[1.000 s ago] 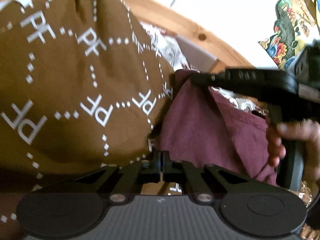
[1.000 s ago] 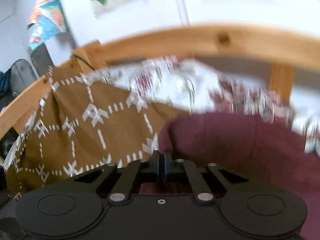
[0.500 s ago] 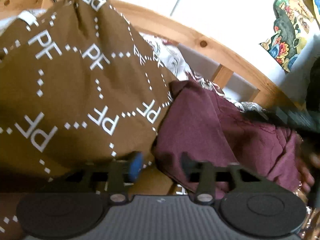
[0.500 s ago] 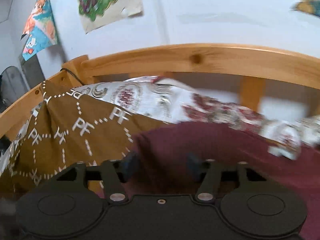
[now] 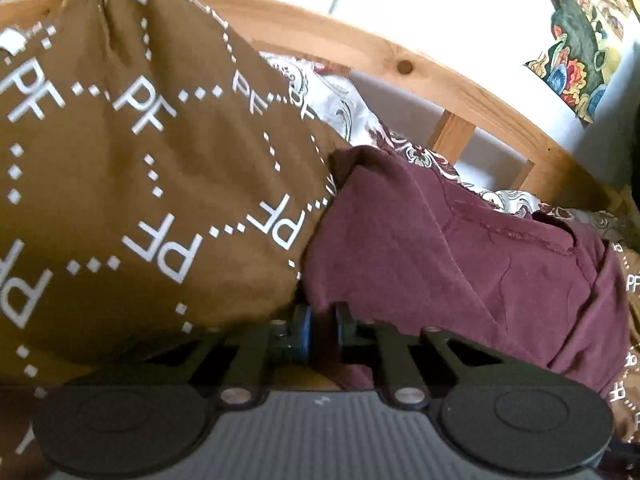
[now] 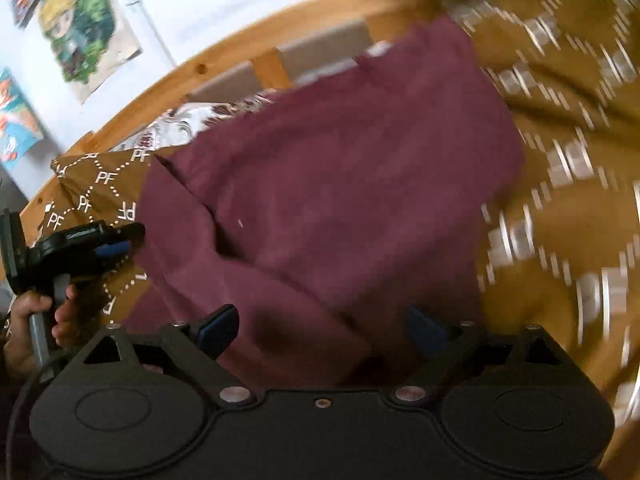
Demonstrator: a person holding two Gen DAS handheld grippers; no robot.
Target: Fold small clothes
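We see the maroon garment [image 6: 328,184] lying rumpled on the brown "PF" bedcover [image 5: 132,184]. Our left gripper [image 5: 322,330] has its fingers nearly together at the garment's near edge; whether they pinch it we cannot tell. Our right gripper [image 6: 320,330] is spread wide above the cloth.

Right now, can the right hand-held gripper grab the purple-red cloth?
Probably yes. The right hand-held gripper is open, and the maroon cloth lies directly ahead between its spread fingers, with nothing on top of it or in the way.
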